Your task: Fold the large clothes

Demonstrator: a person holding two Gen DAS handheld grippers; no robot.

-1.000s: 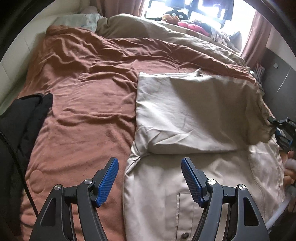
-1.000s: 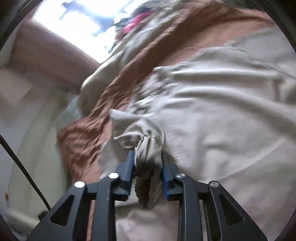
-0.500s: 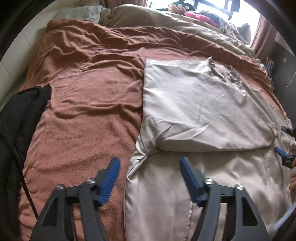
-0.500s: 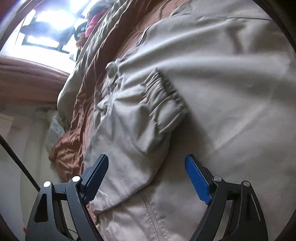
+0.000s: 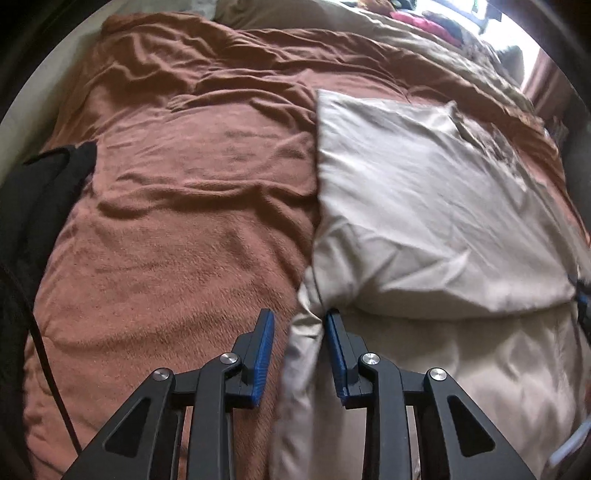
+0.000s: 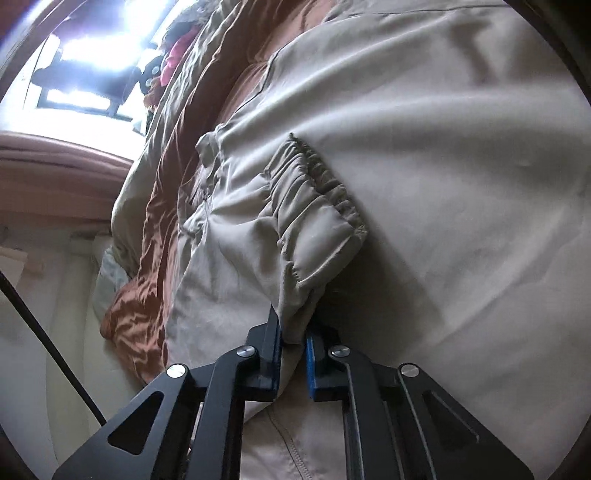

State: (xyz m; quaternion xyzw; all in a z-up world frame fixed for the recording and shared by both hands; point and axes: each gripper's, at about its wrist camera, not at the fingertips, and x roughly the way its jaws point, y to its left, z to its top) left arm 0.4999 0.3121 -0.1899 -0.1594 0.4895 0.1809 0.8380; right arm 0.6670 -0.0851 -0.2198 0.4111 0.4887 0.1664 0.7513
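A beige jacket lies on the brown bedspread, its upper half folded down over the lower half. My left gripper is narrowed around the jacket's left edge at the fold, cloth between the blue pads. In the right wrist view the jacket's sleeve with its elastic cuff lies on the jacket body. My right gripper is shut on the sleeve cloth just below the cuff.
A black garment and a black cable lie at the bed's left edge. A beige duvet and pink and dark items lie at the far side by a bright window.
Both grippers were open half a second ago. Now the left has closed in on the jacket's left edge and the right has shut on the sleeve near the cuff.
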